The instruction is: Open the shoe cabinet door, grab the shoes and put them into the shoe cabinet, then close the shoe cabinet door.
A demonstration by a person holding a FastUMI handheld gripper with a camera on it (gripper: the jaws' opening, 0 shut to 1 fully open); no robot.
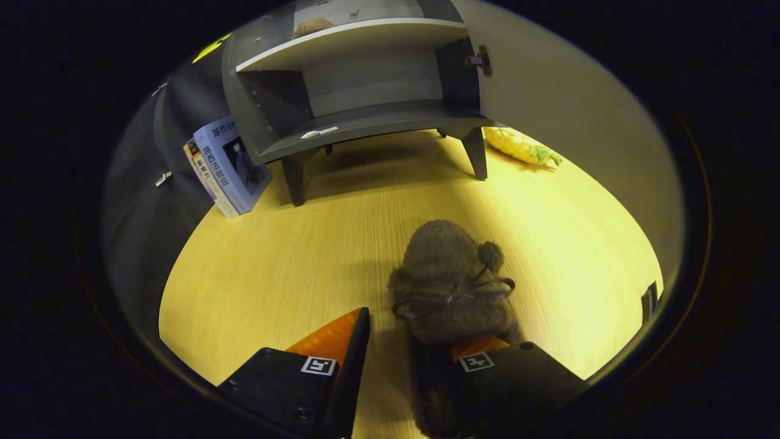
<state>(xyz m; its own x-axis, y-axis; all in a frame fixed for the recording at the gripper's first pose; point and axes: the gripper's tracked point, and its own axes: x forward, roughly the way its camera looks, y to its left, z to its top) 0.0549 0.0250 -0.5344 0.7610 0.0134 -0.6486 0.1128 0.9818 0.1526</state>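
One shoe: brown, fuzzy slipper-type shoe with a dark cord bow and a small pompom on its upper; lies on the wooden floor.
Shoe axis: long axis runs from the gripper toward the shoe cabinet; rounded toe end points toward the cabinet, heel end lies down by the fingers.
Shoe position: mid-floor, well apart from the cabinet's legs, nearer the floor's near edge than the cabinet.
Gripper: spread wide, nothing clamped. The right finger sits over the shoe's heel end, at or inside the opening; contact cannot be confirmed. The left finger stands apart from the shoe, over bare floor.
Shoe cabinet: dark grey body on short legs, at the far side of the floor; interior visible with a light-edged shelf above a lower compartment.
Cabinet door: swung open to the right of the cabinet, pale inner face, hinge visible.
Second fuzzy shoe: brown, resting on the upper shelf.
Books: leaning beside the cabinet's left leg.
Pineapple toy: yellow with green leaves, on the floor beyond the cabinet's right leg.
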